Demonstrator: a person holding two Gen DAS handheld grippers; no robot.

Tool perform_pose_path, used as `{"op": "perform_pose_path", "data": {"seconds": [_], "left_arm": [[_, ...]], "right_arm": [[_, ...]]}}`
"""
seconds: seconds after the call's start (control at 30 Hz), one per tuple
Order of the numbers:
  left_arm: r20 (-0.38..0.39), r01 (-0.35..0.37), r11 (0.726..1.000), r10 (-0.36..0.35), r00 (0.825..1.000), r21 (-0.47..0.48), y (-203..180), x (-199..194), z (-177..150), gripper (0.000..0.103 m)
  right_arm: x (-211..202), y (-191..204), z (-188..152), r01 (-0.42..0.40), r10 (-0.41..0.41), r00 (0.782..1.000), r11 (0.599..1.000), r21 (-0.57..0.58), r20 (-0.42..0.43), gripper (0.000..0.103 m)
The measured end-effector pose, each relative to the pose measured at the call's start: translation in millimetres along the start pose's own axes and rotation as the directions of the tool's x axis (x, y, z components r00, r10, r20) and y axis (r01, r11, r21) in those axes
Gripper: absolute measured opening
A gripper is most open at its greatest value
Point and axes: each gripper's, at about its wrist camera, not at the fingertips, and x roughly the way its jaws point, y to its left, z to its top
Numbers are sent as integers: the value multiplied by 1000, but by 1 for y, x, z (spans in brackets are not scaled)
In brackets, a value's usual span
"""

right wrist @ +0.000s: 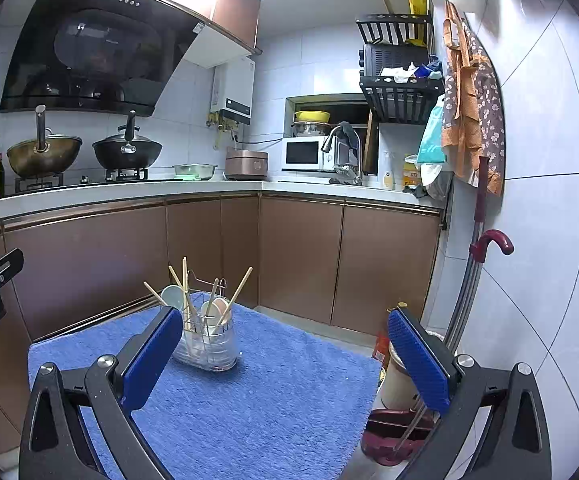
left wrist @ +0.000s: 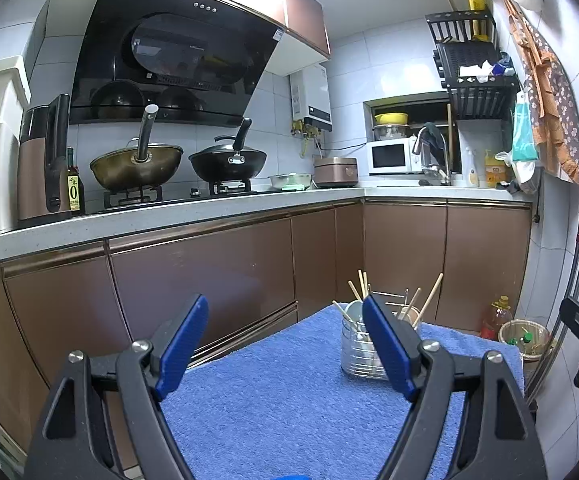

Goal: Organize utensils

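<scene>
Left gripper (left wrist: pixel 285 344) nearest in the left wrist view — blue-padded fingers spread wide, nothing between them, hovering above the blue towel (left wrist: pixel 281 392) that covers the work surface. Right gripper (right wrist: pixel 285 354) likewise spread wide and empty, over the same blue towel (right wrist: pixel 249 400); its right finger hangs past the towel's right edge.

On the towel ahead of both grippers stands the utensil holder (right wrist: pixel 209 344) — clear plastic base with a wire frame, upright. In the left wrist view the utensil holder (left wrist: pixel 359 350) sits partly behind the gripper's right finger, near the towel's far side. Inside it: wooden chopsticks (right wrist: pixel 185 284), tips up and leaning in different directions, plus ceramic spoons (right wrist: pixel 172 296), one pale blue-white, one pinkish. Chopsticks (left wrist: pixel 429 298) also show in the left view, fanned out above the rim. Neither gripper touches the holder.

Past the towel's right edge on the floor, a waste bin (left wrist: pixel 523 338) and an oil bottle (left wrist: pixel 497 316) beside it. A maroon-handled mop or cane (right wrist: pixel 493 242) leans on the tiled wall at right.

Further back, brown cabinets (right wrist: pixel 301 256) under a white countertop (right wrist: pixel 129 190). On the stove, a brass-coloured wok (left wrist: pixel 137 164) and a black wok (left wrist: pixel 227 162), range hood (left wrist: pixel 169 68) above. Far corner: rice cooker (left wrist: pixel 335 172), microwave (left wrist: pixel 391 156), faucet (left wrist: pixel 433 152).
</scene>
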Motion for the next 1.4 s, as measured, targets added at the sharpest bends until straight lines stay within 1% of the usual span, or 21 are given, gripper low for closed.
{"op": "perform_pose_path", "data": {"seconds": [0.3, 0.6, 1.4], "left_arm": [[-2, 0, 1000, 0, 1000, 0, -1, -1, -1, 78], [-21, 11, 1000, -11, 1000, 9, -5, 2, -5, 78], [-38, 29, 999, -28, 999, 31, -7, 0, -10, 78]], "right_arm": [[3, -2, -2, -7, 7, 1000, 1000, -3, -5, 103], [6, -4, -4, -11, 11, 1000, 1000, -4, -19, 103], [7, -4, -6, -18, 18, 1000, 1000, -8, -23, 103]]}}
